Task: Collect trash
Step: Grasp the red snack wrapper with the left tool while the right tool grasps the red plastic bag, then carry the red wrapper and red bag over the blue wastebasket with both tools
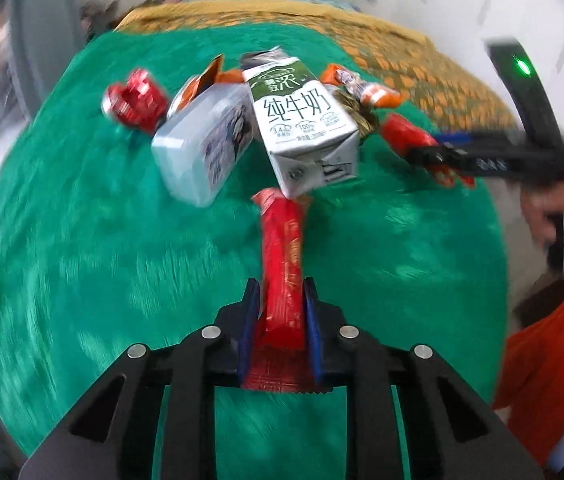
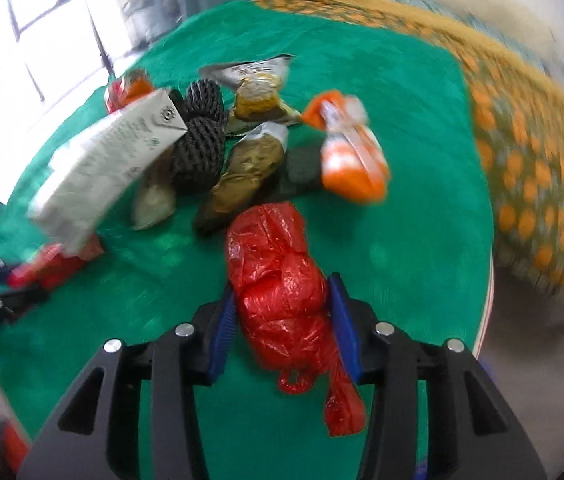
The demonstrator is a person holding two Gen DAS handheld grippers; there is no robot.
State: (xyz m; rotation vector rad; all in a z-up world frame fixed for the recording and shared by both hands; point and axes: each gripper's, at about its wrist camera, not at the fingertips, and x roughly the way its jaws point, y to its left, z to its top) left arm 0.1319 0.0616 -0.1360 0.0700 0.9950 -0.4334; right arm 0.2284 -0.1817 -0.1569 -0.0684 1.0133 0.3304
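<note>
A green cloth (image 1: 82, 240) covers the table, and beyond it lies a yellow spread with orange dots (image 2: 530, 168); a bright window (image 2: 42, 20) stands off to one side of the room. The milk carton (image 1: 306, 120) sits in the middle of the trash heap, tilted. Just left of the carton leans a pale blue box (image 1: 202, 144), and further left a crushed red can (image 1: 134, 100). Behind the carton lie an orange wrapper (image 2: 354, 152), brown pouches (image 2: 250, 168) and a black netted bundle (image 2: 198, 136). The left tongs (image 1: 281, 308) are clamped on a red stick wrapper (image 1: 282, 256) whose far end touches the carton's near corner. To the carton's right, the right tongs (image 2: 282, 320) are pressed on a crumpled red plastic bag (image 2: 278, 272).
</note>
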